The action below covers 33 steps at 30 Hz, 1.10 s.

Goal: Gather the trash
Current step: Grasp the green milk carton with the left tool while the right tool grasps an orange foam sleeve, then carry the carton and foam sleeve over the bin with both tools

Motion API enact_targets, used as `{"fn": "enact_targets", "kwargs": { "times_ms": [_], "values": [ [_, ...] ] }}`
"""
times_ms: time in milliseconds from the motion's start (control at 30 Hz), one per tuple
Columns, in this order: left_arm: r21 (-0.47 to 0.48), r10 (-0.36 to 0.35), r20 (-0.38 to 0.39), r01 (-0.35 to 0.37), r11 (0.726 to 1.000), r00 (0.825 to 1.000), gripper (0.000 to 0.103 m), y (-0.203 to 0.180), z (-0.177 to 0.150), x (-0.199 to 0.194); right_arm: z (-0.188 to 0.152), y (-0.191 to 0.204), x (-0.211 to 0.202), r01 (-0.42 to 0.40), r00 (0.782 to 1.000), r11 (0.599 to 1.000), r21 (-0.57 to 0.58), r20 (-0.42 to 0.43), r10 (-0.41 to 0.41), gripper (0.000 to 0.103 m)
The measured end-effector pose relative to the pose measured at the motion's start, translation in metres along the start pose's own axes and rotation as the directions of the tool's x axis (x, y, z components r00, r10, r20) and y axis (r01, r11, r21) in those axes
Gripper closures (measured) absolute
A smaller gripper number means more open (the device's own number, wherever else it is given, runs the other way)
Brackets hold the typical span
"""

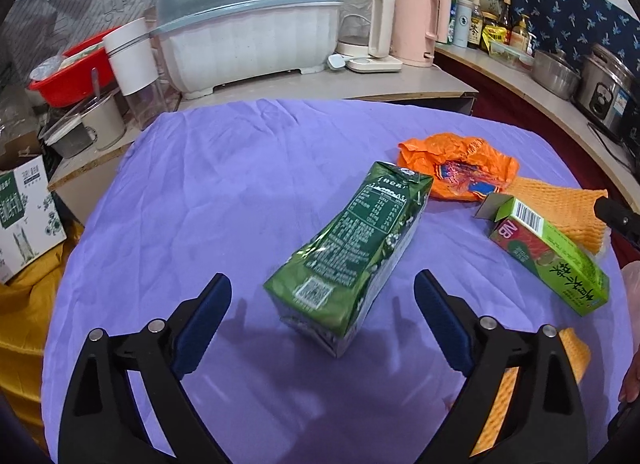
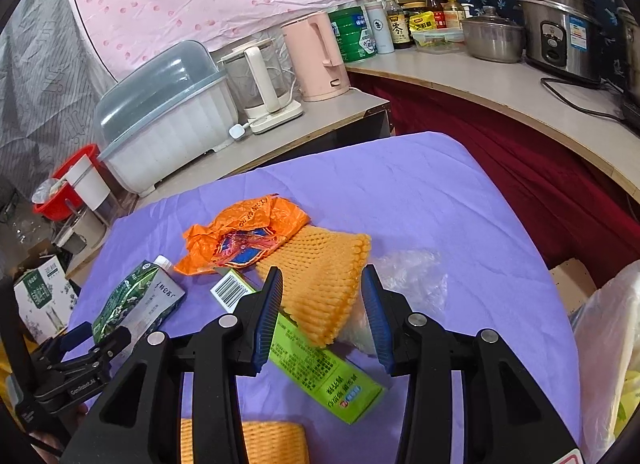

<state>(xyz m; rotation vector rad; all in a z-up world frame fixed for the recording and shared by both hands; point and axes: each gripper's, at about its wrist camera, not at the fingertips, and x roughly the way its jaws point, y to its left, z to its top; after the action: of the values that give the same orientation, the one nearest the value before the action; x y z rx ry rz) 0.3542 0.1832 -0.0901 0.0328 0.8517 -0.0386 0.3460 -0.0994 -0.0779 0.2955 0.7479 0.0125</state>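
A crumpled green milk carton (image 1: 352,248) lies on the purple cloth (image 1: 200,203). My left gripper (image 1: 323,276) stands wide open with the carton's near end between its fingers, pads clear of it. To the right lie an orange plastic bag (image 1: 456,171), a green box (image 1: 552,256) and an orange foam net (image 1: 560,207). In the right wrist view my right gripper (image 2: 322,268) hovers half open over the foam net (image 2: 320,288) and the green box (image 2: 320,368), gripping nothing. Clear plastic wrap (image 2: 412,280) lies beside the net. A second net piece (image 2: 244,444) sits below the gripper.
Behind the table, a counter holds a lidded dish rack (image 1: 248,23), a glass kettle (image 1: 368,27), a pink kettle (image 1: 416,23) and a red basin (image 1: 76,67). A side shelf carries bottles and a rice cooker (image 2: 560,27). A pale plastic bag (image 2: 608,344) hangs at the right.
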Motion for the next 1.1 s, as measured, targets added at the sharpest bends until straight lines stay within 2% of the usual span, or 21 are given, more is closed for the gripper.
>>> {"fn": "enact_targets", "kwargs": {
  "times_ms": [100, 167, 200, 267, 367, 567, 800, 1100],
  "values": [
    [0.01, -0.023, -0.001, 0.023, 1.0, 1.0, 0.018, -0.005, 0.001, 0.006, -0.002, 0.0, 0.005, 0.0, 1.0, 1.0, -0.002, -0.014, 0.0, 0.063],
    [0.015, -0.04, -0.003, 0.04, 0.999, 0.999, 0.032, -0.008, 0.001, 0.007, -0.003, 0.001, 0.005, 0.0, 1.0, 1.0, -0.012, -0.012, 0.0, 0.067],
    [0.015, -0.048, -0.01, 0.048, 0.999, 0.999, 0.036, -0.01, 0.001, 0.007, -0.003, 0.001, 0.005, 0.0, 1.0, 1.0, -0.018, -0.012, -0.001, 0.07],
    [0.004, -0.071, -0.031, 0.071, 0.997, 0.997, 0.054, -0.012, 0.001, 0.008, -0.003, 0.001, 0.006, -0.003, 1.0, 1.0, -0.018, -0.017, 0.003, 0.082],
    [-0.006, -0.087, -0.03, 0.087, 0.996, 0.996, 0.062, -0.015, -0.001, 0.002, -0.005, 0.0, 0.004, -0.009, 1.0, 1.0, -0.016, -0.023, 0.008, 0.092],
    [-0.026, -0.09, -0.005, 0.09, 0.996, 0.996, 0.062, -0.02, -0.007, -0.023, -0.01, 0.0, -0.013, -0.014, 1.0, 0.999, -0.03, -0.013, 0.013, 0.096],
    [-0.028, -0.109, 0.031, 0.11, 0.994, 0.994, 0.062, -0.03, -0.009, -0.061, -0.007, -0.008, -0.055, -0.034, 0.998, 0.999, -0.011, 0.045, 0.035, 0.097],
    [0.017, -0.169, 0.098, 0.168, 0.986, 0.981, 0.062, -0.075, -0.008, -0.124, 0.001, -0.036, -0.124, -0.034, 0.989, 0.999, 0.026, 0.143, 0.03, 0.097]
  ]
}}
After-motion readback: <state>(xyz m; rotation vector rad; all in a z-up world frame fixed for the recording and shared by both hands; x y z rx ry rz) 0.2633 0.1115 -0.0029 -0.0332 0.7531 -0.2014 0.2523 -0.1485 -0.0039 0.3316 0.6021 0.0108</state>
